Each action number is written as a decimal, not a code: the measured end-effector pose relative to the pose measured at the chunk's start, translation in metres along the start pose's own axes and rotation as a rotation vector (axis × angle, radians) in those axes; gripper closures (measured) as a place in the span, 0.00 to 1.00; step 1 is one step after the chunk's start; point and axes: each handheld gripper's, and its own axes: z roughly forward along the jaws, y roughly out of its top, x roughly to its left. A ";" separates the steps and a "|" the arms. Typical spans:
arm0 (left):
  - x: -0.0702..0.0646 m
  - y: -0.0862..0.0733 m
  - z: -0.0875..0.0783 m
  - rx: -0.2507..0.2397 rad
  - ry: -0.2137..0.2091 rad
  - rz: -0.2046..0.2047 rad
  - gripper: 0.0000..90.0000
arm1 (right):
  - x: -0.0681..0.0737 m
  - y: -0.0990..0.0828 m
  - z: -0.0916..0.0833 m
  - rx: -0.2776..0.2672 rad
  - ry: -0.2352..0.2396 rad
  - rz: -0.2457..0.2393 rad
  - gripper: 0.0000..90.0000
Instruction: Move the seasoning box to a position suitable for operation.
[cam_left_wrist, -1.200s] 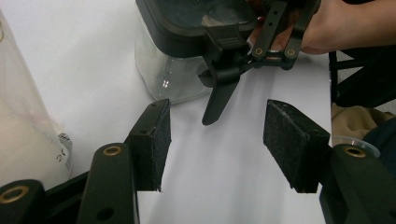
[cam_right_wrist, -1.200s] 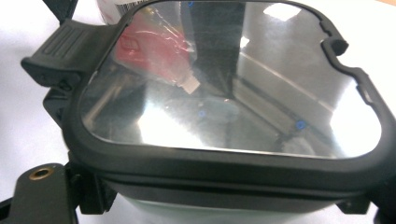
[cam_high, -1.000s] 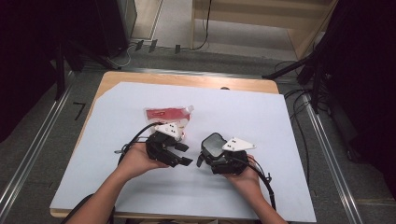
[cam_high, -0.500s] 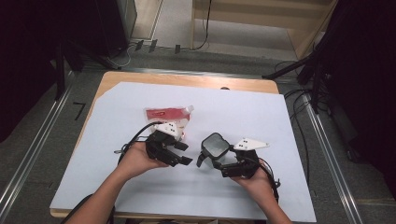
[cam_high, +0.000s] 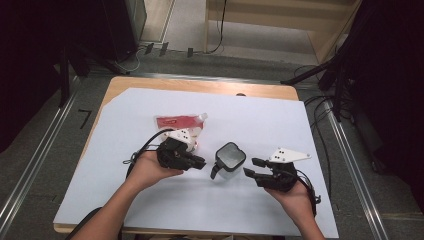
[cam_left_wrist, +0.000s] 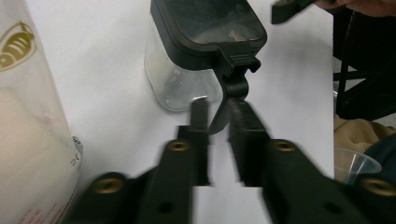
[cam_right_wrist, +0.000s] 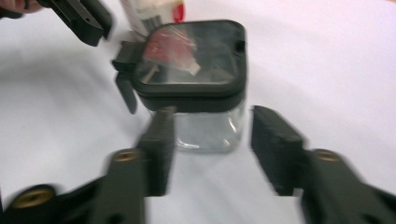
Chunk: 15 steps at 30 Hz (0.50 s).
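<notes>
A small clear square jar (cam_high: 230, 159) with a black lid stands on the white sheet; its black latch (cam_high: 215, 172) hangs down at its left side. My left gripper (cam_high: 202, 162) points right at it. In the left gripper view the jaws of that gripper (cam_left_wrist: 218, 106) have just been closing, and they are shut on the latch (cam_left_wrist: 229, 93). My right gripper (cam_high: 253, 169) hovers right of the jar, apart from it. Its jaws (cam_right_wrist: 210, 116) have just been closing but stand open, with the jar (cam_right_wrist: 196, 84) just beyond their tips.
A red and white pouch (cam_high: 177, 121) lies behind my left gripper and stands close at the left of the left gripper view (cam_left_wrist: 28, 116). A clear plastic cup (cam_left_wrist: 351, 163) sits low beyond the table's edge. The white sheet (cam_high: 260, 120) covers the wooden table; cables and floor rails run alongside.
My right gripper has let go of the jar and drawn back to the right, so the jar stands uncovered. The left hand has kept still.
</notes>
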 end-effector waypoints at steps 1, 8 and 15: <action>0.001 0.000 0.001 0.002 -0.009 -0.001 1.00 | 0.000 0.000 0.000 0.013 0.003 0.020 0.70; 0.004 0.002 0.016 0.049 0.006 -0.011 1.00 | 0.000 -0.001 0.007 0.079 0.021 0.069 1.00; 0.002 0.004 0.028 0.055 0.000 -0.010 1.00 | 0.002 0.000 0.016 0.073 0.003 0.083 1.00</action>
